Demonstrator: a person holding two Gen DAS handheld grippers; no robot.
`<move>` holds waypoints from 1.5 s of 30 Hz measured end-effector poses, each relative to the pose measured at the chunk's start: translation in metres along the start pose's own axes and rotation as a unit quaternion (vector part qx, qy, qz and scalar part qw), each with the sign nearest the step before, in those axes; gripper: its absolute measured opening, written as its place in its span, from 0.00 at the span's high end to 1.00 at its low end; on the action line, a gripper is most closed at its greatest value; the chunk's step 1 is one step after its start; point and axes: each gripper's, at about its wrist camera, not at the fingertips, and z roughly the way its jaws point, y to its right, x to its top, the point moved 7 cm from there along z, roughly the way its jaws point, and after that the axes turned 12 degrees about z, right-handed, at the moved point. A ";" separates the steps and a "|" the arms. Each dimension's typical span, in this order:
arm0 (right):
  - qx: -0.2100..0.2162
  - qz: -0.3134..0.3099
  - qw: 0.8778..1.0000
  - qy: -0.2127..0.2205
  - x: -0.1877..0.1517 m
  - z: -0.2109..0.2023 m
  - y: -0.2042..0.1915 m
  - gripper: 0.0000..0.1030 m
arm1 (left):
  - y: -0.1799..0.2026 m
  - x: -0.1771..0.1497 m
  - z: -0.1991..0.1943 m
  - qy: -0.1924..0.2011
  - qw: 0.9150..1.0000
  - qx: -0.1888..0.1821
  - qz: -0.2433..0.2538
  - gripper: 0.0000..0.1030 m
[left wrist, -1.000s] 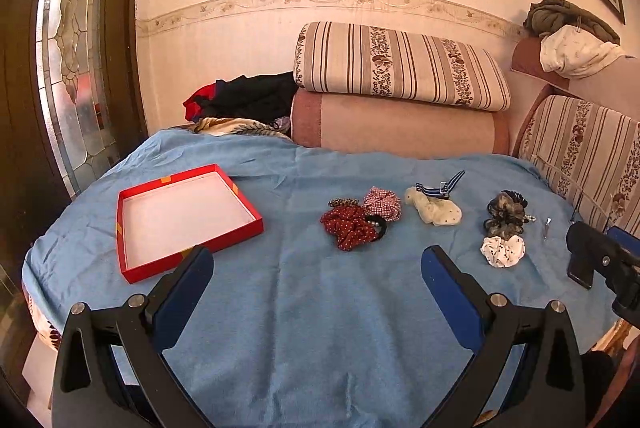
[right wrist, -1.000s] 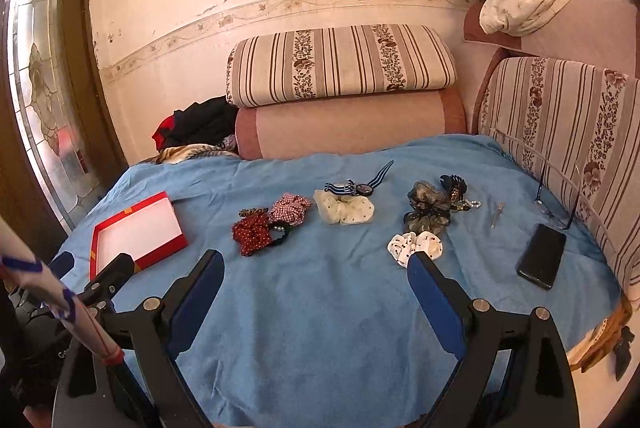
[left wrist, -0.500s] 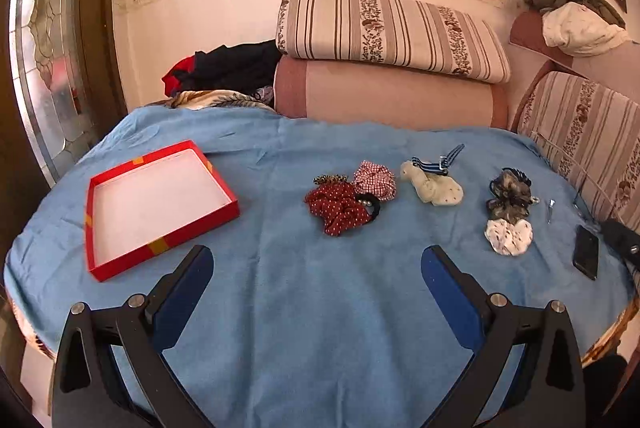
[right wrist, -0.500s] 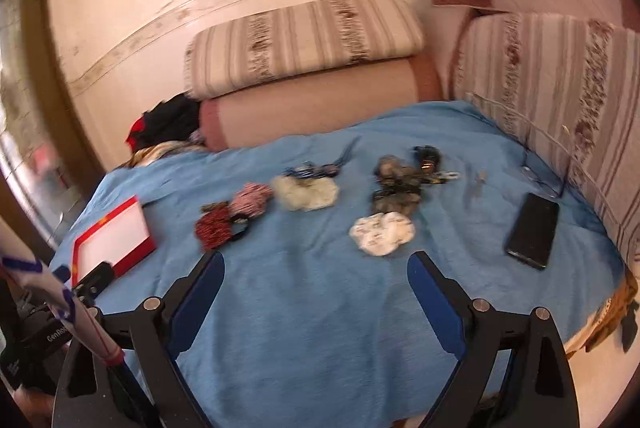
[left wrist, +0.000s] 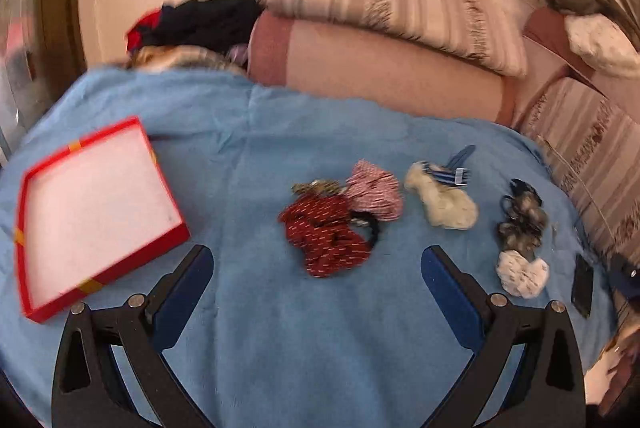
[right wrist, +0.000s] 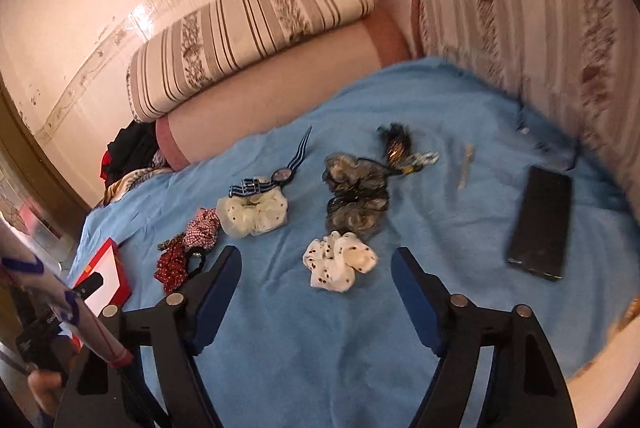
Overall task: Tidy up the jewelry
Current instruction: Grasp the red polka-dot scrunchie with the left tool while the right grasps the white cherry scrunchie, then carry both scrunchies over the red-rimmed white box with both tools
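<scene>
We see our left claw (left wrist: 316, 268) spread wide and empty over the blue cloth (left wrist: 280, 348), the red scrunchie (left wrist: 326, 236) just ahead at centre frame. Our right claw (right wrist: 316, 272) is closing, nothing pinched, the white scrunchie (right wrist: 340, 260) between its fingers. The red box (left wrist: 96, 212) sits at left

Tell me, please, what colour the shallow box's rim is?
Red rim, white inside; left wrist view.
</scene>
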 end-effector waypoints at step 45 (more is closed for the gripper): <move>0.094 -0.031 0.993 -0.066 -0.039 0.078 -0.037 0.88 | -0.002 -0.011 0.122 -0.083 0.995 -0.058 -0.008 0.45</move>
